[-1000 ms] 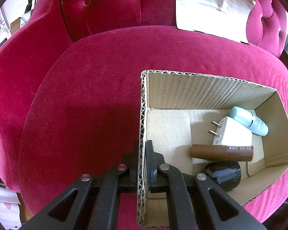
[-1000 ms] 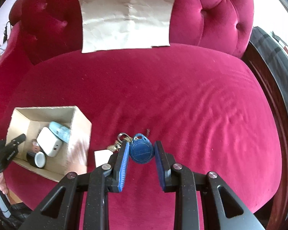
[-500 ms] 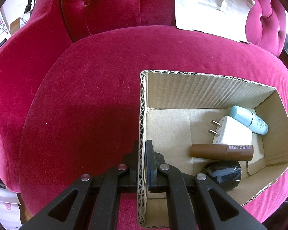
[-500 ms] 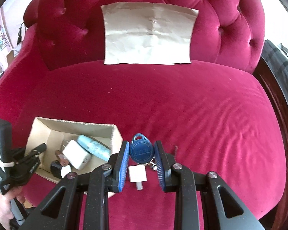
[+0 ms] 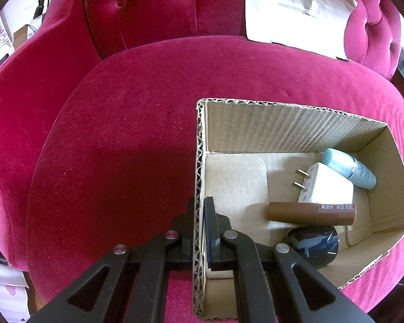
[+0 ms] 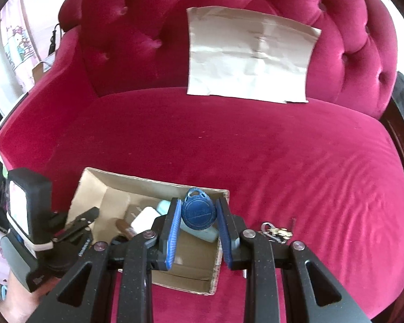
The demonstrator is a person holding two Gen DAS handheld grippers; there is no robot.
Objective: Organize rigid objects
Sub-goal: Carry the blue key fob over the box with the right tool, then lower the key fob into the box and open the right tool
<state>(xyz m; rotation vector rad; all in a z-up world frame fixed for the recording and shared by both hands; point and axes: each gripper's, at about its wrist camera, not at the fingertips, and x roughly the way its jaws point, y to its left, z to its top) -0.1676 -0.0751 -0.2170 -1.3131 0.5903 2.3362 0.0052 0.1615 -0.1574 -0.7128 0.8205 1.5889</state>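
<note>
An open cardboard box sits on the red sofa seat. It holds a white plug adapter, a pale blue bottle, a brown tube and a dark round object. My left gripper is shut on the box's left wall. My right gripper is shut on a blue key fob and holds it above the box. Metal keys hang beside the right finger. The left gripper also shows in the right wrist view.
A flat sheet of cardboard leans on the tufted sofa back. The seat cushion stretches to the right of the box. Clutter stands past the sofa's left arm.
My right gripper has carried the key fob and keys left, from the bare seat to above the box. The left gripper and box have held still.
</note>
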